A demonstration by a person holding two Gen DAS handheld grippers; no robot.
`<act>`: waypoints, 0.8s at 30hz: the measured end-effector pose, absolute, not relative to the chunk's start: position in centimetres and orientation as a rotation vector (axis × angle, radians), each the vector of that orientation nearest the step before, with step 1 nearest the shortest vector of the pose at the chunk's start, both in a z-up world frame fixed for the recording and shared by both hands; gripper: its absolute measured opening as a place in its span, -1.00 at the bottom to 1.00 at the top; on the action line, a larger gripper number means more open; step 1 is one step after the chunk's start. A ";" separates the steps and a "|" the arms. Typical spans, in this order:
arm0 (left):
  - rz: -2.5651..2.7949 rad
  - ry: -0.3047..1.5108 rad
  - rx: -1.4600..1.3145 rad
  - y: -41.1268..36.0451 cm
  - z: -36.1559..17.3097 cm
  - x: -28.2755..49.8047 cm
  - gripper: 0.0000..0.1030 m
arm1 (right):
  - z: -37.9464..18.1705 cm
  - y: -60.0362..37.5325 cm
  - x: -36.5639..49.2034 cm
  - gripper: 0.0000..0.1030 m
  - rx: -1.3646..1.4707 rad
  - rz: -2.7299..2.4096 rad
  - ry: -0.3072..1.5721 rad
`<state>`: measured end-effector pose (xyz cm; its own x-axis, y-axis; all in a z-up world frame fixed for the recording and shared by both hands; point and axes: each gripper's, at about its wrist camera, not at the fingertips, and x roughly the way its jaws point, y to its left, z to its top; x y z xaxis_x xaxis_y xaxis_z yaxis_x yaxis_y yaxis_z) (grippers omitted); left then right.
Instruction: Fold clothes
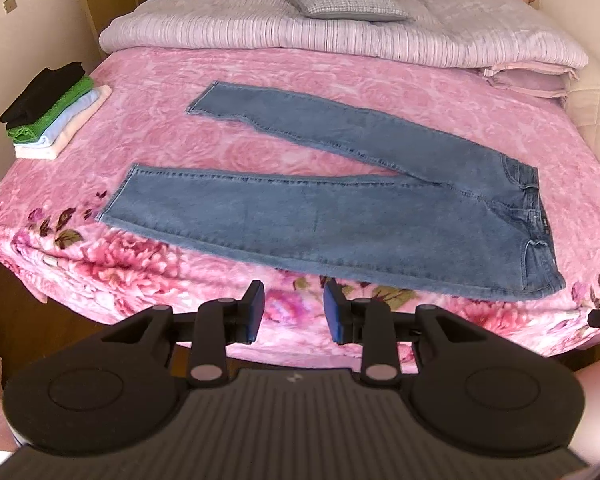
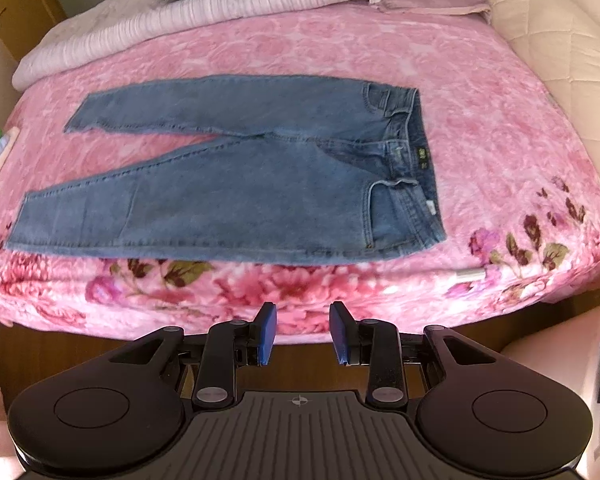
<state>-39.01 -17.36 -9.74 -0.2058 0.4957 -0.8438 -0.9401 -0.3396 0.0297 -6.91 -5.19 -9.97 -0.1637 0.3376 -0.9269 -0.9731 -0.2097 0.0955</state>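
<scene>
While we hold both tongs back from the bed's near edge, neither touches cloth: the left tongs [image 1: 294, 312] and the right tongs [image 2: 303, 334] each stand with blue pads parted around nothing, ready, we judge, for a first grasp. Just beyond them the jeans [image 1: 340, 216] lie flat on the pink floral blanket [image 1: 260, 76], waistband to our right and the 2 legs splayed apart toward the left, a layout that lets us bring 1 leg over the other. Well to the left, near the bed's side edge, sits a stack of folded clothes [image 1: 56, 112], presumably where finished pieces go. Farthest back, a rolled quilt [image 1: 340, 36] carries a grey pillow [image 1: 348, 4].
</scene>
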 end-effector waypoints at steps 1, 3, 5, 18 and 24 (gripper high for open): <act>1.746 0.704 -0.940 -17.5 -9.9 -39.0 -0.45 | -10.2 -5.3 -6.9 -0.35 -1.006 1.591 0.938; 1.743 0.719 -0.948 -17.9 -10.0 -38.9 -0.45 | -10.6 -5.5 -6.7 -0.35 -1.019 1.576 0.951; 1.740 0.728 -0.956 -18.2 -10.1 -38.8 -0.45 | -10.8 -5.7 -6.6 -0.35 -1.027 1.567 0.958; 1.756 0.740 -0.957 -19.3 -9.6 -38.6 -0.45 | -11.1 -6.2 -7.5 -0.35 -1.043 1.589 0.959; 1.758 0.744 -0.956 -19.6 -9.3 -38.5 -0.45 | -11.0 -6.4 -8.2 -0.34 -1.045 1.604 0.950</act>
<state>-38.51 -19.61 -9.27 -0.2273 0.4564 -0.8602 -0.9352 -0.3487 0.0621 -8.17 -6.40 -10.96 -0.1695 0.2991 -0.9390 -0.9672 -0.2332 0.1003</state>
